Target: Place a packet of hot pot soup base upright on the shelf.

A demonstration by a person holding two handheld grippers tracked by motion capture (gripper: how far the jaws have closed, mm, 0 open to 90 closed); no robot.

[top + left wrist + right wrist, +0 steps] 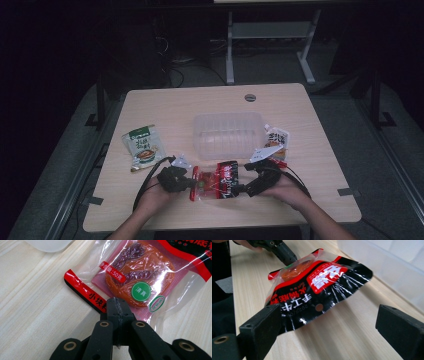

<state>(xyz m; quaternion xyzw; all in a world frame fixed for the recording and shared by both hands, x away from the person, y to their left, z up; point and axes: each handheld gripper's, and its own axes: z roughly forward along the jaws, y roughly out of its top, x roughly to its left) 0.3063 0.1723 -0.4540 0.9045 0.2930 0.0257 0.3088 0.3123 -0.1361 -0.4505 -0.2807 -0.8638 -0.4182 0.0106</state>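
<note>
Pinching packet (140, 277) edge: left tongs (117, 305) | right tongs (327, 322) agape at opposite edge | bin (227, 134) near

Left gripper (189, 183): showing a matte black body with brass-ringed pivot holes along its jaw links, trailing a black cable looping away from the table's (165, 105) near edge. Right gripper (241, 189): wearing a pale three-cornered plate, showing blocky black jaws, trailing a black cable. Forearms going bare.
</note>
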